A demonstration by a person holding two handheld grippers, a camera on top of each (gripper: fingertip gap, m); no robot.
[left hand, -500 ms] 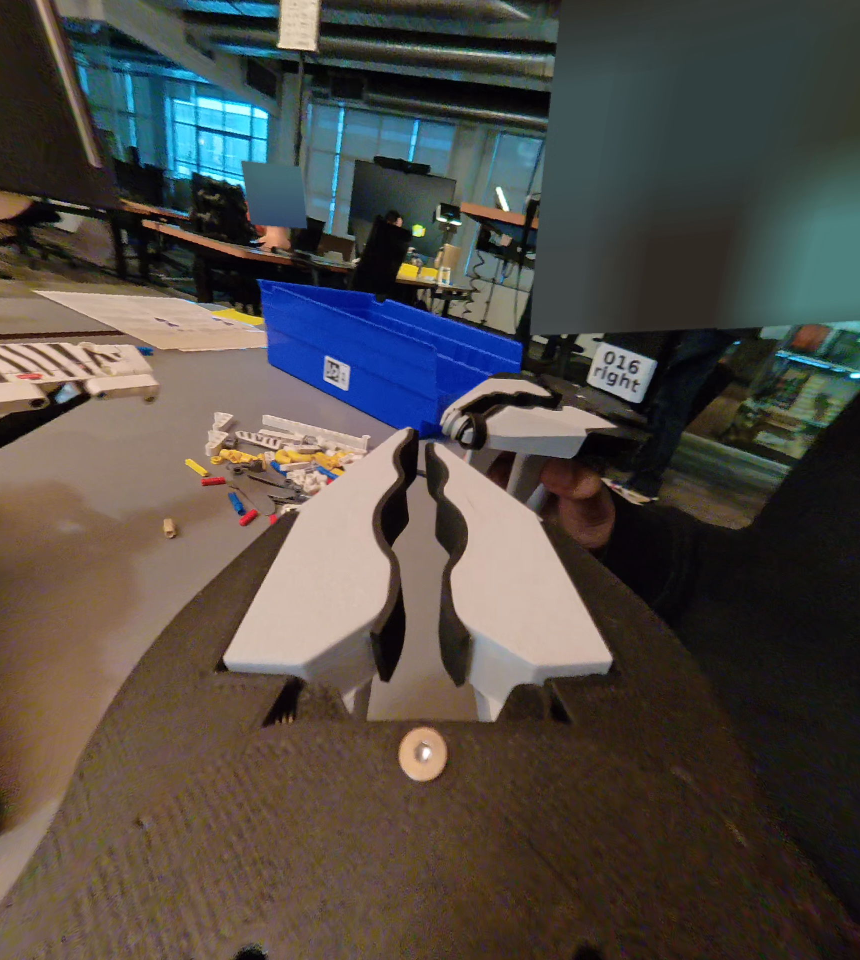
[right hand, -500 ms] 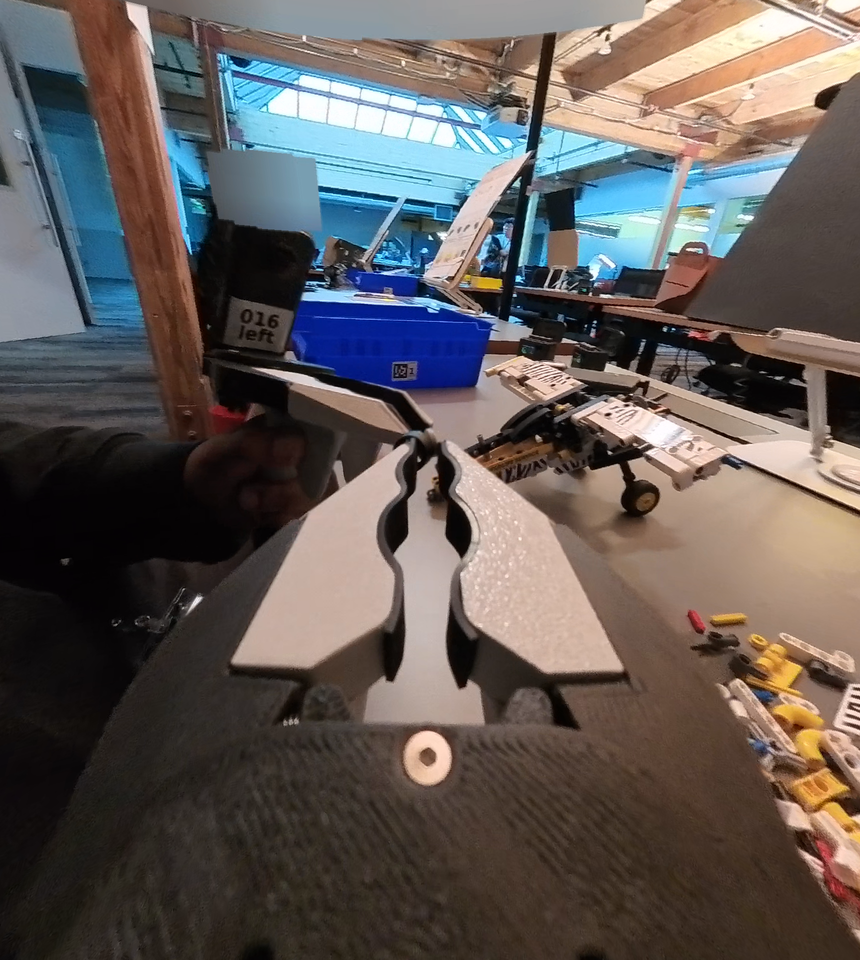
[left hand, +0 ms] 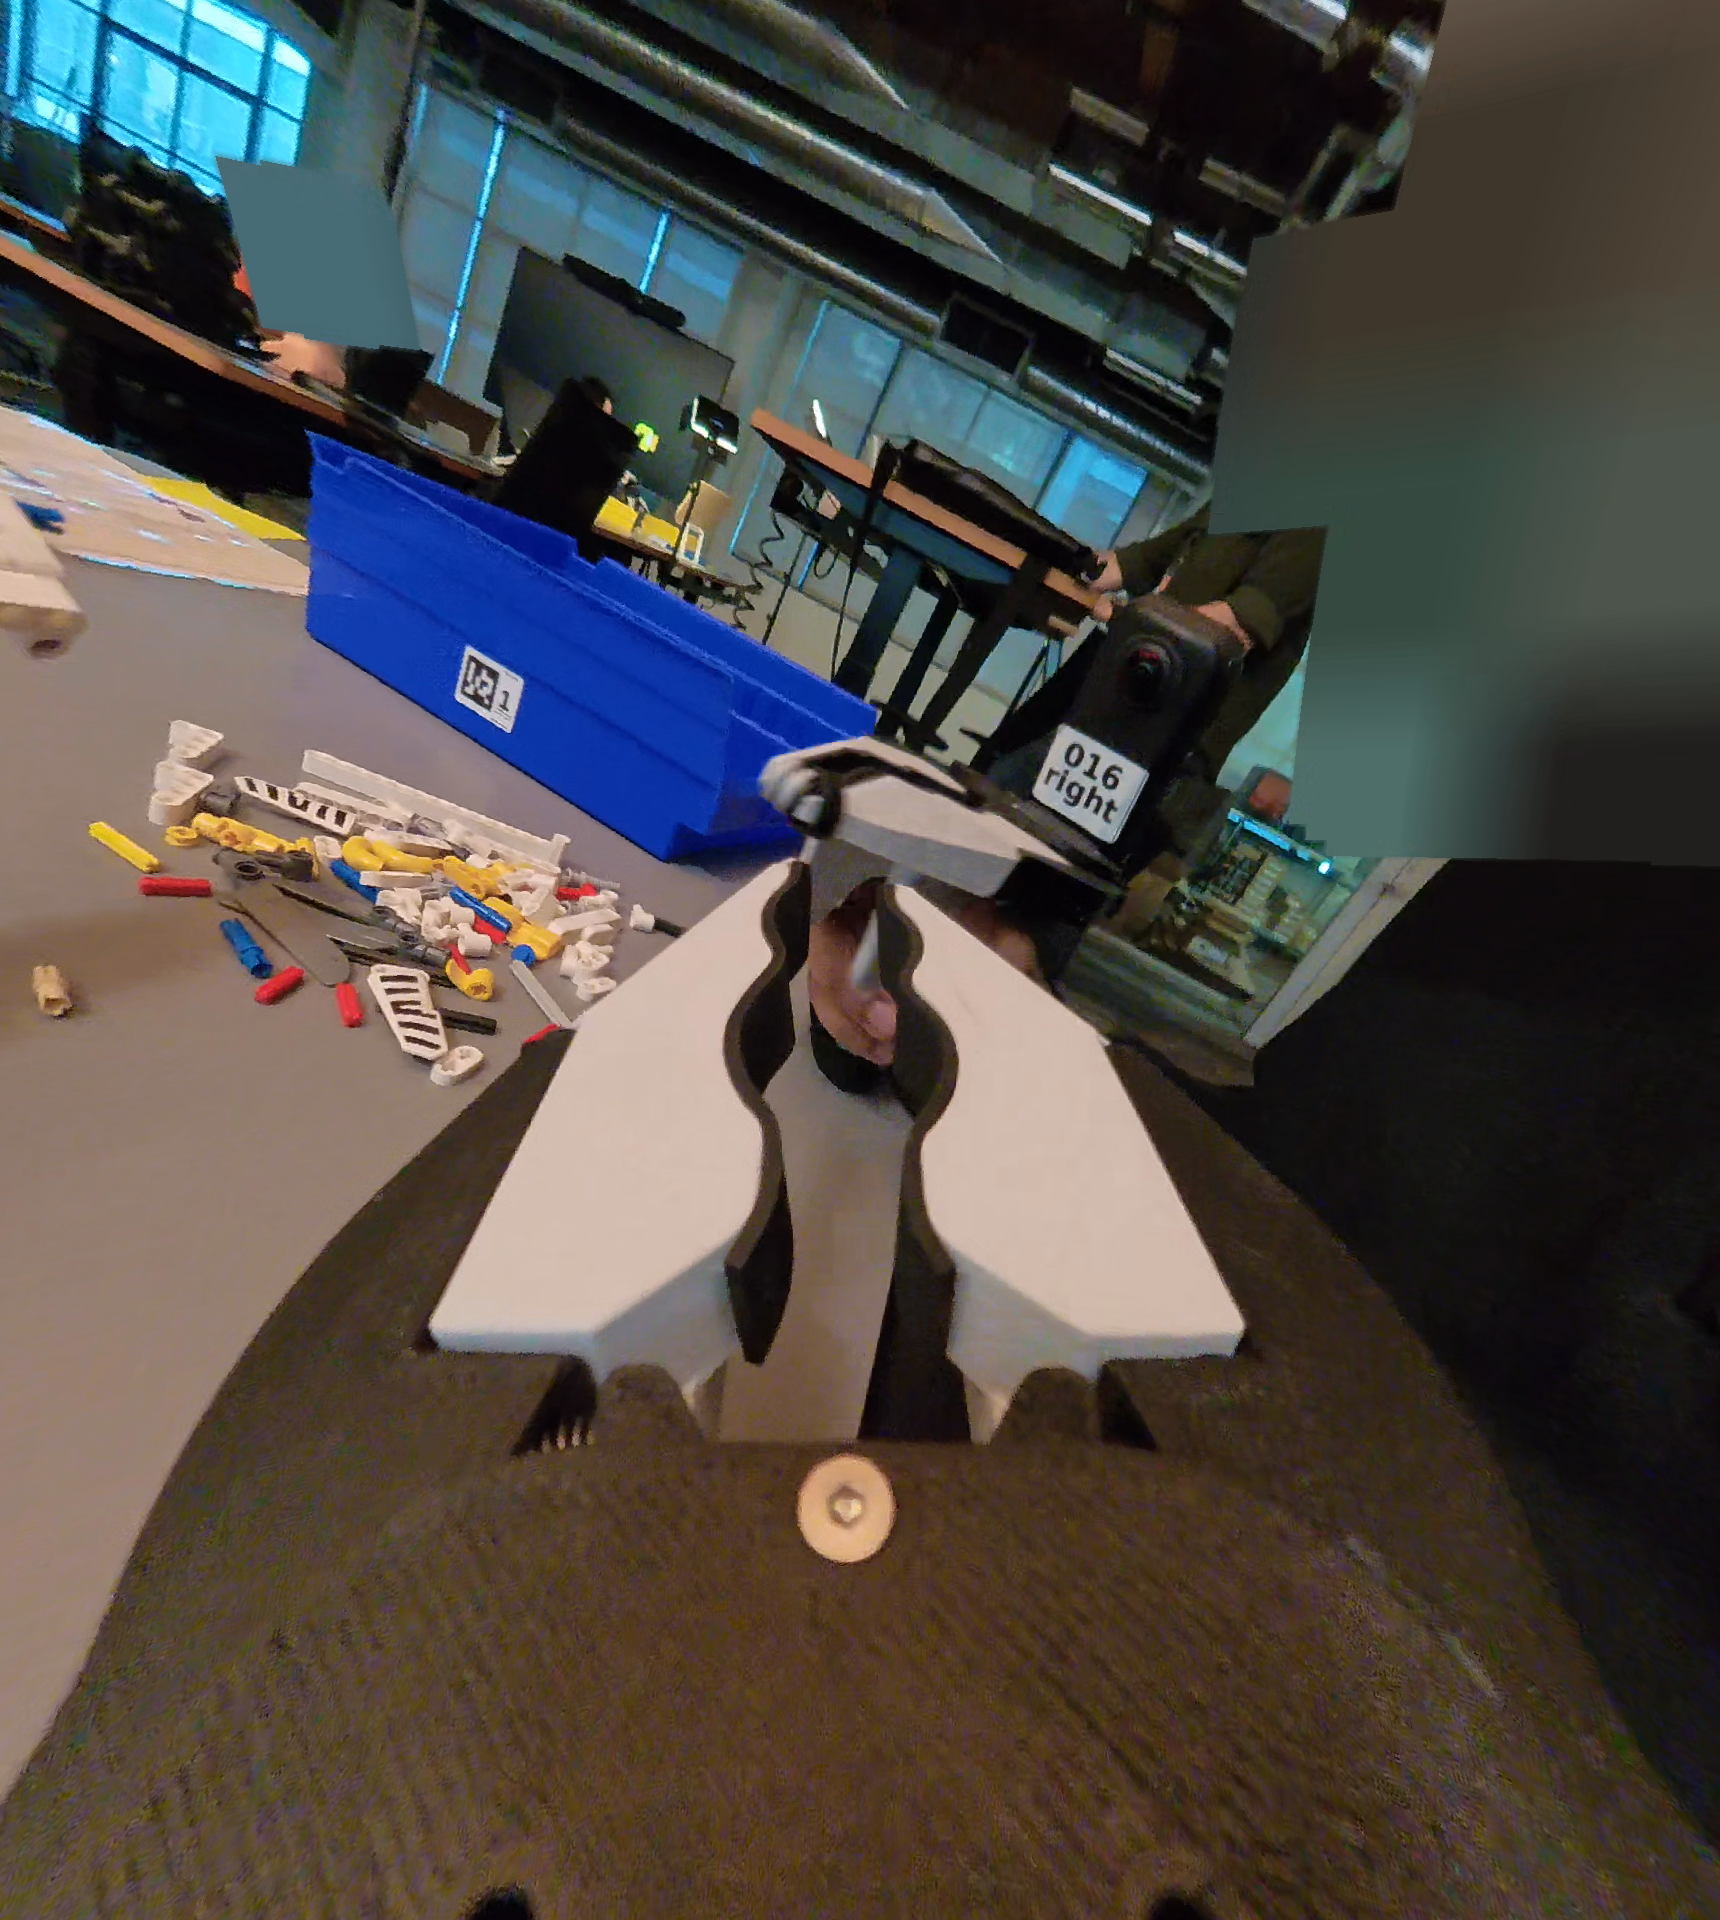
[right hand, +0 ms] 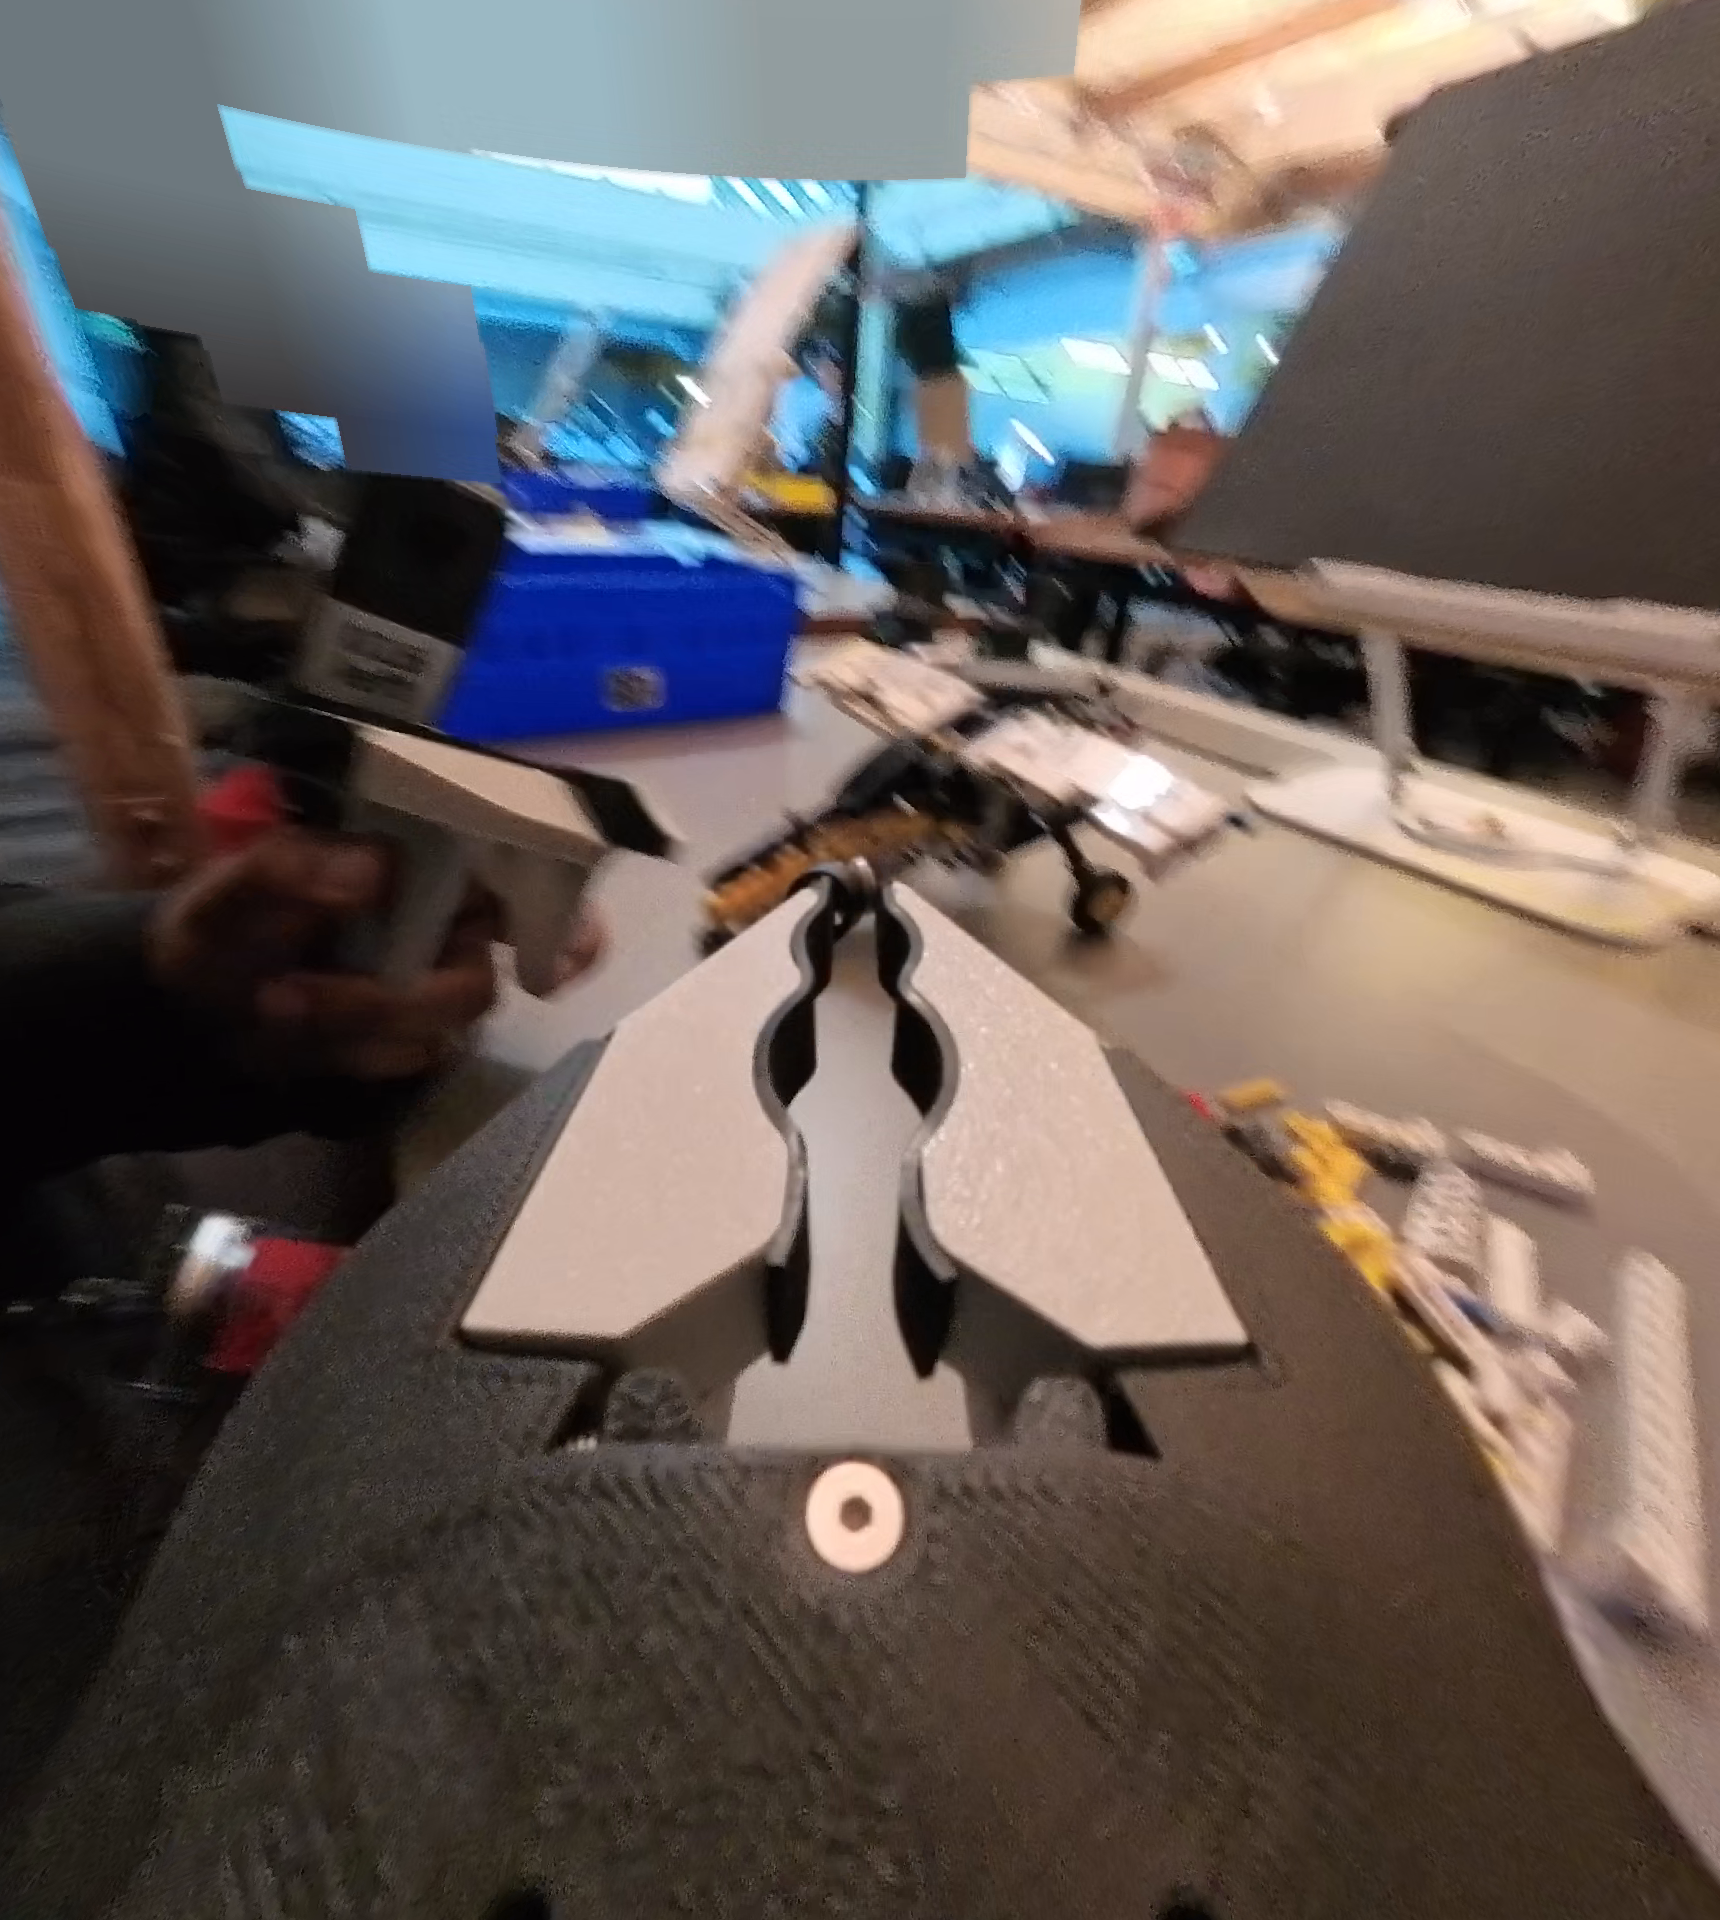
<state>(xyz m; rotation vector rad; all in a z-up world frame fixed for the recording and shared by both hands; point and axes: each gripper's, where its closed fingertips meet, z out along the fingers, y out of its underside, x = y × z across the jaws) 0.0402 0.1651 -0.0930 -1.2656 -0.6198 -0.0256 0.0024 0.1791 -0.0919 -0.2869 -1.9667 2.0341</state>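
Observation:
My left gripper (left hand: 840, 883) is open, and nothing lies between its pads; a hand shows through the gap. Just beyond its tips is my right gripper (left hand: 799, 795), with a small grey-white piece (left hand: 806, 808) pinched at its tip. In the blurred right wrist view my right gripper (right hand: 851, 894) is shut on that small round grey piece (right hand: 858, 878). There my left gripper (right hand: 632, 821) is to the left, apart from the right gripper's tips. A black, white and yellow brick-built vehicle (right hand: 991, 800) stands on the grey table (right hand: 1355, 987) behind the piece.
A pile of loose red, yellow, blue, white and black building pieces (left hand: 399, 894) lies on the table (left hand: 108, 1143), and shows at the right in the right wrist view (right hand: 1458, 1247). A blue bin (left hand: 565, 665) stands behind. A tan piece (left hand: 53, 987) lies alone. Across from one pair of fingers to the other is roughly 5 cm.
My left gripper's pads, closed before and meeting the right gripper's tips, have parted and drawn away to the left. The right gripper keeps the small grey piece. Both views have swung.

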